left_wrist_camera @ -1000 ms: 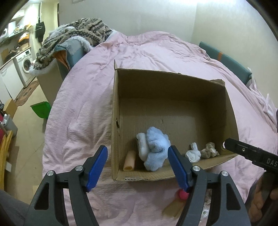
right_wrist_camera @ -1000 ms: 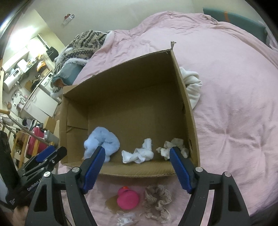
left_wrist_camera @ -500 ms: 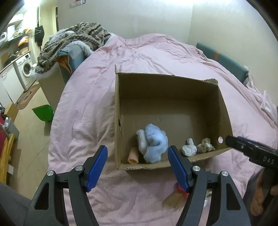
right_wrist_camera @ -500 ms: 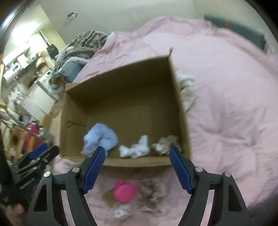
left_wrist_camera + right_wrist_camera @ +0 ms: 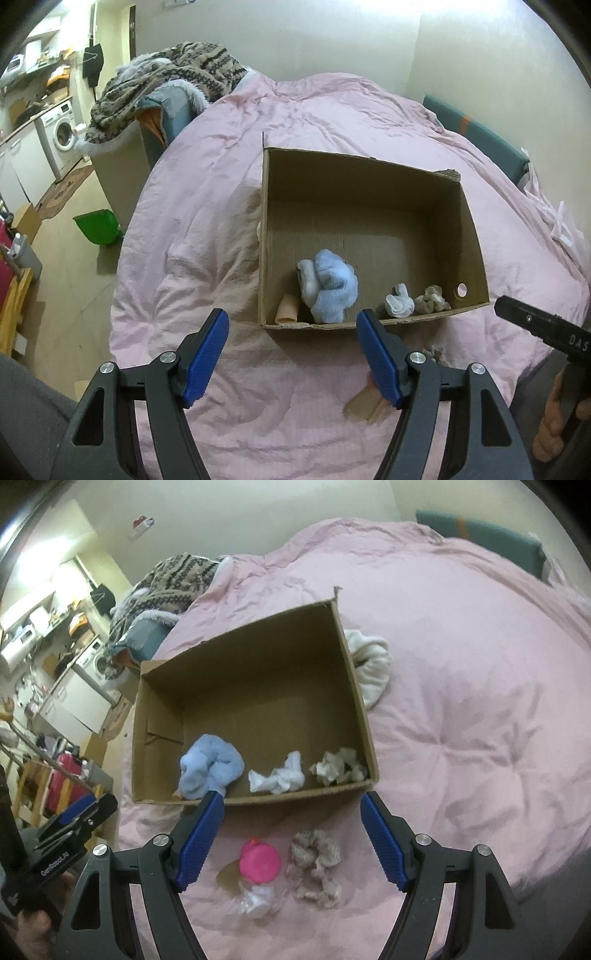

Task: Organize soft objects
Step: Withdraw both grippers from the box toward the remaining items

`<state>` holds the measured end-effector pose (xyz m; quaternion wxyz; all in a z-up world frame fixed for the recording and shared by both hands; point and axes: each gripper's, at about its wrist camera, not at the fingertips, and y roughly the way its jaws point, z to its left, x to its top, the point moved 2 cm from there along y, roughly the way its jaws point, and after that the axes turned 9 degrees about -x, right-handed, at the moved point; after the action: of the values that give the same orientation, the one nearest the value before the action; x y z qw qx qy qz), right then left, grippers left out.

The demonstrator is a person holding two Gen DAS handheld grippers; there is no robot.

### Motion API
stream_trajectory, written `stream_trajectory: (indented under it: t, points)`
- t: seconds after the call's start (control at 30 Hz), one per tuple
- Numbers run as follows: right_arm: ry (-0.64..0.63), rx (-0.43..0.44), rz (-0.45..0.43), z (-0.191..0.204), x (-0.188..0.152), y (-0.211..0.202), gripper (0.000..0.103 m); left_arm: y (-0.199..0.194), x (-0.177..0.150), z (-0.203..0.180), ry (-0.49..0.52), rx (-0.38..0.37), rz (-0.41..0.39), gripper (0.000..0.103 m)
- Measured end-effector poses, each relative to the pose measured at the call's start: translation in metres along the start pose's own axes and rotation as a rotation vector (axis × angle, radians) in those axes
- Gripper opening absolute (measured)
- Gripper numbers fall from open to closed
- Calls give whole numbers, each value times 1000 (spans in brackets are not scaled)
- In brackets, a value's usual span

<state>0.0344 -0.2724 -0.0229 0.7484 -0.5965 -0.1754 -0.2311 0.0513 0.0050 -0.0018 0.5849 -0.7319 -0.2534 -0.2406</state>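
An open cardboard box [image 5: 369,192] [image 5: 255,664] stands on a pink bed cover [image 5: 207,229]. Inside it near the front wall lie a light blue fluffy cloth [image 5: 328,288] [image 5: 210,768], a small white cloth [image 5: 399,304] [image 5: 277,777], a beige scrunchie [image 5: 430,299] [image 5: 338,766] and a tan roll [image 5: 288,308]. In front of the box lie a pink soft toy [image 5: 259,862], a beige lace scrunchie [image 5: 316,867] and a clear plastic wrap [image 5: 255,904]. My left gripper [image 5: 291,354] is open and empty, before the box. My right gripper [image 5: 291,834] is open and empty above the pink toy and scrunchie.
A white cloth [image 5: 371,664] lies on the bed against the box's right wall. A patterned blanket [image 5: 166,81] is heaped on a chair left of the bed. A green dustpan [image 5: 98,229] lies on the floor. A teal headboard [image 5: 476,136] is at the right.
Both grippers have pulled back and up from the box, so it looks smaller and farther. More of the pink toy and lace scrunchie shows under the right gripper. Both stay open.
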Motion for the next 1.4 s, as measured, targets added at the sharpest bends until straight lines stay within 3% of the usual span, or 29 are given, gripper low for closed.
stream_trajectory:
  t: [0.3,0.43,0.67,0.77,0.97,1.03,1.17,1.3,1.4]
  points:
    - [2,26,23,2,-18,-10,81,-7,-10,2,-26,-1,13,69]
    - [-34,-32,54,9,-26,-5,81,-6,-16,2,-50,0,34,69]
    - [-21,-30,79,8,-29,4,81,8,-26,5,-69,26,95,69]
    - [-6,-32,104,5,-27,12,81,22,-33,9,-98,21,159,69]
    - [21,-38,136,2,-28,24,81,60,-54,5,-136,-65,336,66]
    - [36,-26,145,0,-27,26,81,73,-59,-6,-105,-92,380,59]
    - [55,-22,159,-3,-27,30,81,97,-74,-39,49,-130,483,59]
    - [92,-8,181,-10,-27,34,81,110,-84,-63,141,-153,499,56]
    - [120,-3,195,-15,-27,37,81,119,-86,-69,165,-157,511,42]
